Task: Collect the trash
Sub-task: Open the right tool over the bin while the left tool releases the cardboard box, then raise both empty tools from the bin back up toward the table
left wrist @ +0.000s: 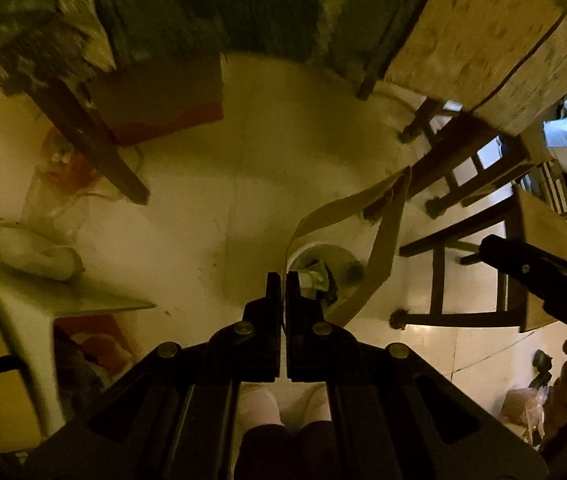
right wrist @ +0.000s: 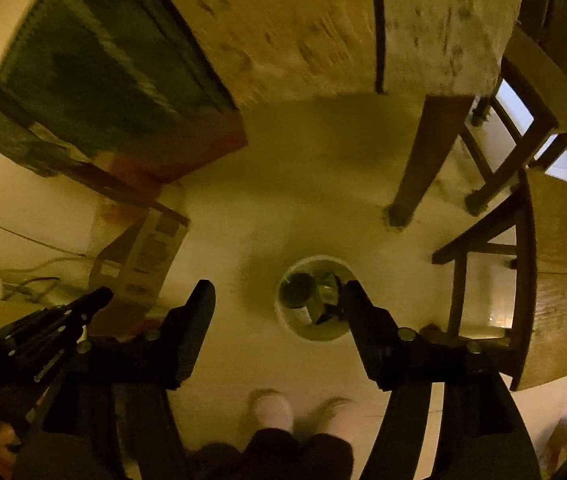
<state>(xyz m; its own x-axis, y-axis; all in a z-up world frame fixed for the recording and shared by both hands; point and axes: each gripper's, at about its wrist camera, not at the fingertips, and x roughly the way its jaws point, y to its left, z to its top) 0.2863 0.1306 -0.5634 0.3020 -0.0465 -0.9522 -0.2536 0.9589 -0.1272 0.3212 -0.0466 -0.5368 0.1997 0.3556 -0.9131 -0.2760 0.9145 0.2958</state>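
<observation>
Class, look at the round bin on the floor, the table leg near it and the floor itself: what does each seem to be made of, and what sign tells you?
Bin: probably white plastic; thin, smooth, even rim.
Table leg: likely dark-stained wood; square, tapered, matte brown.
Floor: pale, hard and smooth with a faint sheen; maybe tile or vinyl, blur leaves it open.

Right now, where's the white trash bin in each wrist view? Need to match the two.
Left wrist: the white trash bin sits just right of centre, low, right behind the shut left gripper, partly hidden by a tan strip.
Right wrist: the bin is at centre, between the open right gripper's fingers.
Shared landmark: the dark wooden chair right of the bin.
</observation>
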